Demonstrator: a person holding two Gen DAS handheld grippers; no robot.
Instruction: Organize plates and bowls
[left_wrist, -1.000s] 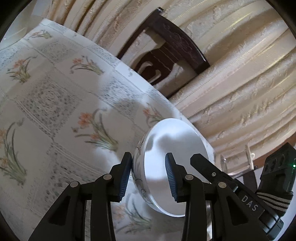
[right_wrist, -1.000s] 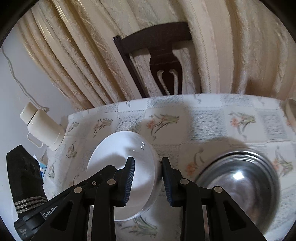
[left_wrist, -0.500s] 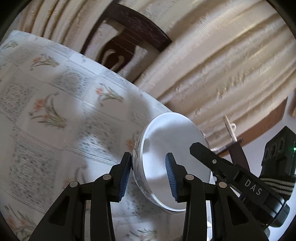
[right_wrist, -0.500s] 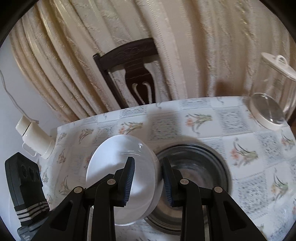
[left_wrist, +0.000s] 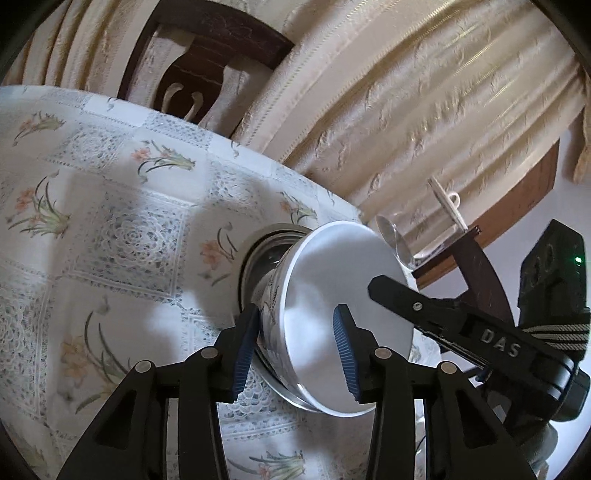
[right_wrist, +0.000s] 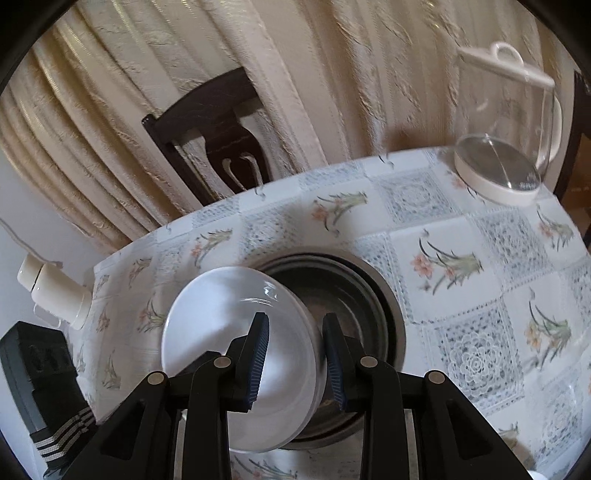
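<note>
White bowl (left_wrist: 343, 314): rim pinched by my left gripper (left_wrist: 295, 347) and right gripper (right_wrist: 293, 356), tilted over steel bowl (right_wrist: 373, 295) for nesting.

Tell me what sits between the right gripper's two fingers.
The rim of the white bowl sits between the right gripper fingers, held over the steel bowl. The right wrist view shows it.

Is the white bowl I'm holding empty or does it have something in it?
Empty. The white bowl shows only bare white inside as both grippers hold its rim above the metal bowl.
</note>
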